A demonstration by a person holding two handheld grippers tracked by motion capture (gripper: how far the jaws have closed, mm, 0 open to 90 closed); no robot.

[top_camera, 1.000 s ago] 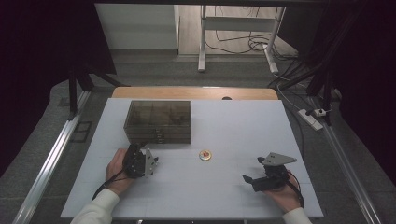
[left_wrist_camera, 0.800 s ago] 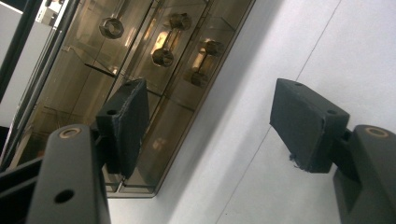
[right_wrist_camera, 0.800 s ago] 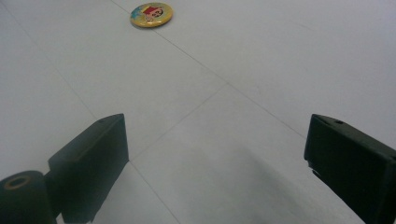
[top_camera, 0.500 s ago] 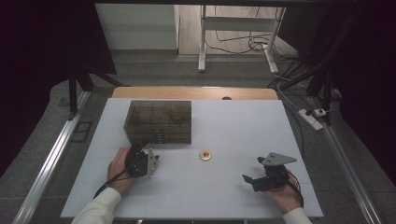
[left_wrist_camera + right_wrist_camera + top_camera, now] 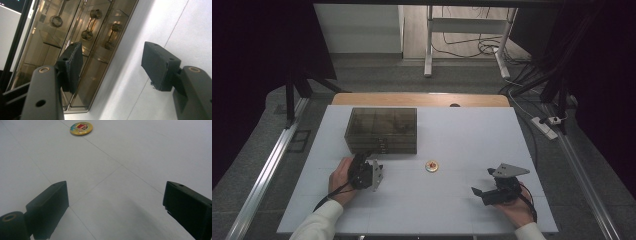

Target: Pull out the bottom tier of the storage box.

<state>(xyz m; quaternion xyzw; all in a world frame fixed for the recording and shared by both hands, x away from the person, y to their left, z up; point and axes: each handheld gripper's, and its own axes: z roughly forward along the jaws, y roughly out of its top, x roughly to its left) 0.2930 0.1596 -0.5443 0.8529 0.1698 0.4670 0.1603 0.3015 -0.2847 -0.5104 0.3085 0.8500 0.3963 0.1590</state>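
Jaws of the left gripper (image 5: 112,67), just closing a little yet spread and empty, point at the smoky box (image 5: 382,129), while the right gripper (image 5: 115,207) gapes toward the badge (image 5: 81,128) lying well ahead on the surface (image 5: 472,135).

A white worktop (image 5: 452,135) with faint seams carries everything — a wooden strip (image 5: 412,99) edges its far side. Beyond lie a grey floor (image 5: 377,75), a white stand's legs (image 5: 428,45) and tangled cables (image 5: 484,46) — a power strip (image 5: 546,126) at right.
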